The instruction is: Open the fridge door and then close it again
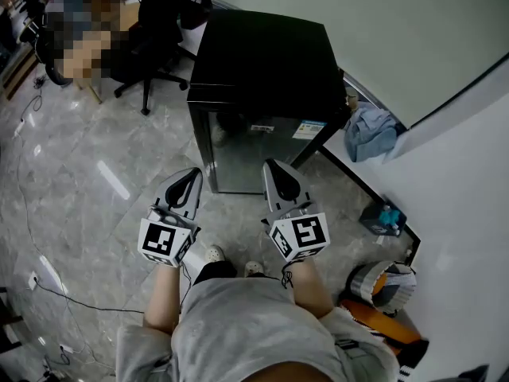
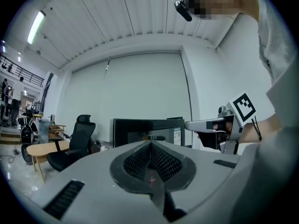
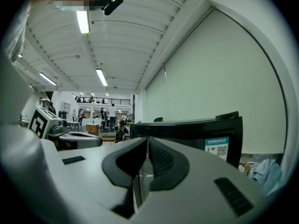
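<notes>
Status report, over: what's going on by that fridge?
Left gripper and right gripper shut, empty. Fridge door looks closed, untouched. Nothing in the way.

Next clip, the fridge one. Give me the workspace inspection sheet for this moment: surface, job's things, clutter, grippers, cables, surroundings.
Surface: glossy tiled floor.
Job's things: black mini fridge, door looks closed, stickers on its front.
Clutter: blue cloth beside the fridge; silvery roll by the wall.
Grippers: left gripper and right gripper in front of the fridge, apart from it, fingers together, nothing held.
Cables: thin cable trailing over the floor at the left.
Surroundings: office chair left of the fridge; pale wall behind it.
</notes>
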Demonstrator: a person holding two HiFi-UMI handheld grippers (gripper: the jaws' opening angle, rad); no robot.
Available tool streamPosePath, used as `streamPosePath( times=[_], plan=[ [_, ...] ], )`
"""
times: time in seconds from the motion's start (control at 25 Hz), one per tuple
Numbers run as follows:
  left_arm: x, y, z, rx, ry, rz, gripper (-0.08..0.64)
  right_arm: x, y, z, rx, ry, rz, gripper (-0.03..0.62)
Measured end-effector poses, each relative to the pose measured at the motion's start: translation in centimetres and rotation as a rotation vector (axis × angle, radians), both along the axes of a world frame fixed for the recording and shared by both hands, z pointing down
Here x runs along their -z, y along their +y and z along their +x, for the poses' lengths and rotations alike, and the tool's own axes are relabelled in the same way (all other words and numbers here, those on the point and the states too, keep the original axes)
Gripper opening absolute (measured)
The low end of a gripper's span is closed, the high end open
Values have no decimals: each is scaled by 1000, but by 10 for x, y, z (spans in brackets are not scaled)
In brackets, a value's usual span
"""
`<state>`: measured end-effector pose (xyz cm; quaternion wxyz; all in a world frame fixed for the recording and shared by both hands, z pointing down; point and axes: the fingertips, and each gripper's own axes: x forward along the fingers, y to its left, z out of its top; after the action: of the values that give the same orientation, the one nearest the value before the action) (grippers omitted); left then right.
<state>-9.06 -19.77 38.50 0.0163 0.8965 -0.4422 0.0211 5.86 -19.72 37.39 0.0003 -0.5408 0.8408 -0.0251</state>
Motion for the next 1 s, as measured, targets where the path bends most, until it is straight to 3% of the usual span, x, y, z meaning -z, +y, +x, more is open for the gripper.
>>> streamPosePath(
  times=[0.56, 1.0],
  plan=[
    [-94, -46, -8, -77, -21, -209, 15, -85, -32, -10, -71, 1, -195, 26],
    [-141, -88, -21, -137, -74, -281, 28, -102, -43, -16, -124, 16, -228, 26]
  ],
)
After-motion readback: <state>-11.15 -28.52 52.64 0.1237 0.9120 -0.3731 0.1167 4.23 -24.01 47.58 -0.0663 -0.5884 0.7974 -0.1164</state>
